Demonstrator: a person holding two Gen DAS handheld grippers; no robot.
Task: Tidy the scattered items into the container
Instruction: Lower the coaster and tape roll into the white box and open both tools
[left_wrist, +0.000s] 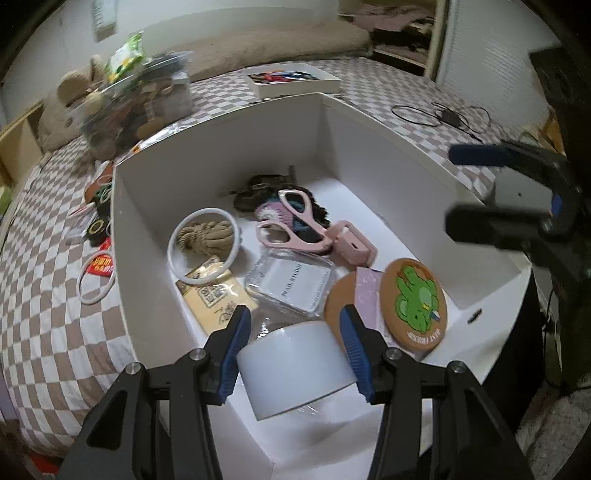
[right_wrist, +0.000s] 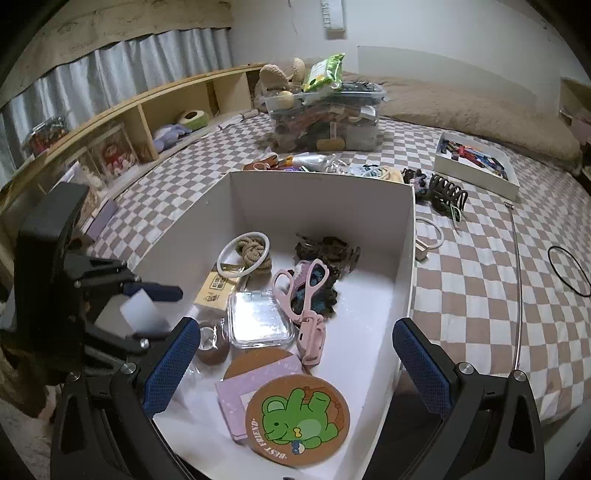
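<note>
The left gripper (left_wrist: 293, 338) pinches a white tape roll (left_wrist: 295, 363) over the near end of the white box (left_wrist: 221, 122). The right gripper (right_wrist: 295, 363) hangs spread and empty above a frog coaster (right_wrist: 297, 424); a blurred brownish piece beside it may be another tape roll.

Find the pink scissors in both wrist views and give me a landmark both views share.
Left wrist view: the pink scissors lie mid-frame inside the white box, on a dark knitted item, left of a pink case.
Right wrist view: the pink scissors lie mid-frame in the white box, above the pink case.
Shared landmark: the round green-bear coaster at the box's near end.
</note>
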